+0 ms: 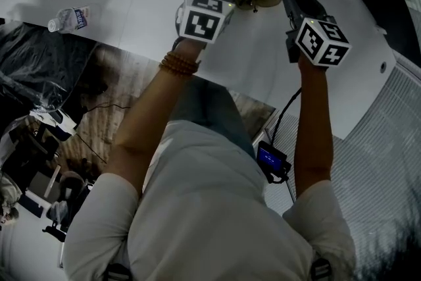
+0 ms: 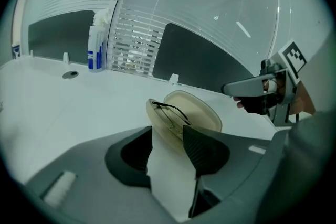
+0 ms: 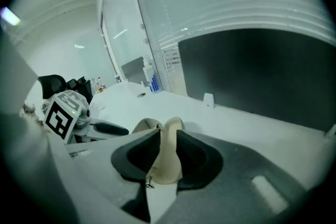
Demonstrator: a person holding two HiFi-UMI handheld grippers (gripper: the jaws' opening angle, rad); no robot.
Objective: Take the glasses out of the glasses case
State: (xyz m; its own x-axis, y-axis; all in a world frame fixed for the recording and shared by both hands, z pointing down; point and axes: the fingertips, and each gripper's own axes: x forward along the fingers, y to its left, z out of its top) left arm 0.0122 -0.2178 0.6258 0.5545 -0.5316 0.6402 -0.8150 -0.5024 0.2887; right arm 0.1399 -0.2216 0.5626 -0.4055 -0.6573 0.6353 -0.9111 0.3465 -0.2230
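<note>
The right gripper (image 3: 168, 135) has its jaws closed on an upright beige shell of the open glasses case (image 3: 167, 162), the pads pressing it from both sides. This looks like the empty half, though that view does not settle it. The other half shows just beyond the jaws and to their left.

The left gripper (image 2: 168, 136) stands with its jaws wide apart and nothing pressed. The near end of the case sits just in front of its tips, and the glasses (image 2: 170, 113) lie in that nearer shell with one dark, thin arm arching above the rim. The task's thing is therefore still in the case, right ahead of the open jaws.

In my judgement the step in hand is reaching in for the glasses while the right side steadies the case. To do it well, keep the right clamp firm and still. Bring the left jaws in over the rim, and close on the frame or the raised arm, not on a lens or the shell's edge. Then lift along the case's opening so nothing snags.

The white table (image 2: 79, 107) is bare around the case. Well beyond the left gripper and to its left stand a blue-and-white bottle (image 2: 95, 47) and a small round fitting (image 2: 70, 75) in the tabletop. A water bottle (image 1: 69, 18) lies far off to that side. None of these is in the way; only the standing shell and the right gripper's finger crowd the approach.
</note>
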